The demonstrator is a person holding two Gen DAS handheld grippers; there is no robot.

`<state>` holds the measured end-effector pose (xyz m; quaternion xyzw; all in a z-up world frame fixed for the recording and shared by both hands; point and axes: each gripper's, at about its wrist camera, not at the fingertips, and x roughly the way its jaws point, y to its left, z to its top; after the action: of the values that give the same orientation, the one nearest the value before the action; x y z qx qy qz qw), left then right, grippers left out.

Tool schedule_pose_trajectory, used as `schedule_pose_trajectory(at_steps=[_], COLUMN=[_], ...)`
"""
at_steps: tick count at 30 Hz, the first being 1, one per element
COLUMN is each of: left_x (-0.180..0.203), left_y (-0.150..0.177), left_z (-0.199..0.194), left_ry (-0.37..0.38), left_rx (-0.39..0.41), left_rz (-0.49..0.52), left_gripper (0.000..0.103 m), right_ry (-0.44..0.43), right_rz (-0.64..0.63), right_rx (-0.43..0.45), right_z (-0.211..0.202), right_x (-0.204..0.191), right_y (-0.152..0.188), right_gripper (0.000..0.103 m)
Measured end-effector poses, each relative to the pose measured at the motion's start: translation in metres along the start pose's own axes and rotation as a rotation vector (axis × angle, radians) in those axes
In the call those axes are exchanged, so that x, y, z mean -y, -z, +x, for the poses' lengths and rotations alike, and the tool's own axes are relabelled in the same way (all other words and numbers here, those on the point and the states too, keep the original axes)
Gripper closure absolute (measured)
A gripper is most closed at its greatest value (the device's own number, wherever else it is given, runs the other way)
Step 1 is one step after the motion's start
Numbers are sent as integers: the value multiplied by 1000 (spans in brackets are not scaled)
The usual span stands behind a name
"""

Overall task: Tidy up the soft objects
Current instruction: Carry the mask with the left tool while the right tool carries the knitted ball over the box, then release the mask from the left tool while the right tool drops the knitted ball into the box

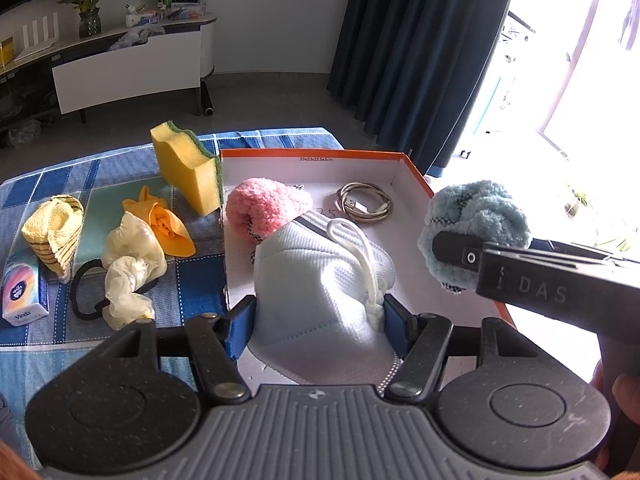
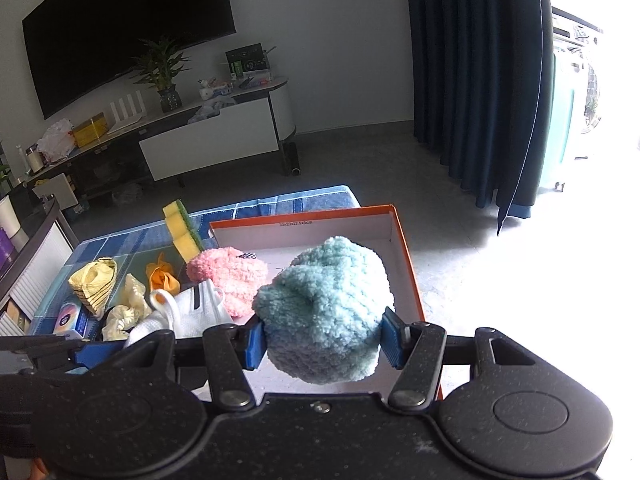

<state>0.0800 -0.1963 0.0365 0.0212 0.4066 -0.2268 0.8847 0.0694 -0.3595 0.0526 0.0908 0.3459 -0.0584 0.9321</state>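
Gripping a white face mask (image 1: pixel 320 284) between its two blue fingers (image 1: pixel 240 330), the left gripper (image 1: pixel 320 320) holds it above the near part of an open cardboard box (image 1: pixel 414 174) with an orange rim and white inside. Deeper in the box lie a pink fluffy ball (image 1: pixel 264 206) and a coiled cable (image 1: pixel 366 202). To the right, the right gripper (image 1: pixel 456 254) reaches in from the side with a light blue fluffy ball (image 1: pixel 478 220) clamped in it, hanging over the box's right rim. Left of the box, on the surface covered with a blue checked cloth (image 1: pixel 192 276), a yellow sponge (image 1: pixel 188 172) stands on edge against the box wall; near it are an orange glove (image 1: pixel 168 228), a pale crumpled glove (image 1: pixel 128 264) lying over a black hair band (image 1: pixel 84 292), a yellow striped cloth (image 1: pixel 54 234) and a tissue packet (image 1: pixel 24 292). From the right wrist camera, the right gripper (image 2: pixel 324 338) is closed on the light blue fluffy ball (image 2: pixel 324 308), its blue fingers (image 2: pixel 252 340) pressing into both sides, held over the box (image 2: pixel 408 256). The pink ball (image 2: pixel 230 278) sits behind and to the left, the mask (image 2: pixel 192 312) beside it, and the sponge (image 2: pixel 182 232) stands beyond.
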Motion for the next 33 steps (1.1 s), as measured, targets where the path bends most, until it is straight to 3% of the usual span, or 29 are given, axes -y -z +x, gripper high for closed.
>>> schedule_pose_trajectory(at_steps=[33], left_x=[16], left_y=[-9], left_z=[37], left_ry=[23], left_rx=[-52], left_rz=[32], left_gripper=[35], right_ry=[21], right_rz=[-19], right_rx=[-43], right_z=[47], right_x=[13], right_y=[-19], right_gripper=[33])
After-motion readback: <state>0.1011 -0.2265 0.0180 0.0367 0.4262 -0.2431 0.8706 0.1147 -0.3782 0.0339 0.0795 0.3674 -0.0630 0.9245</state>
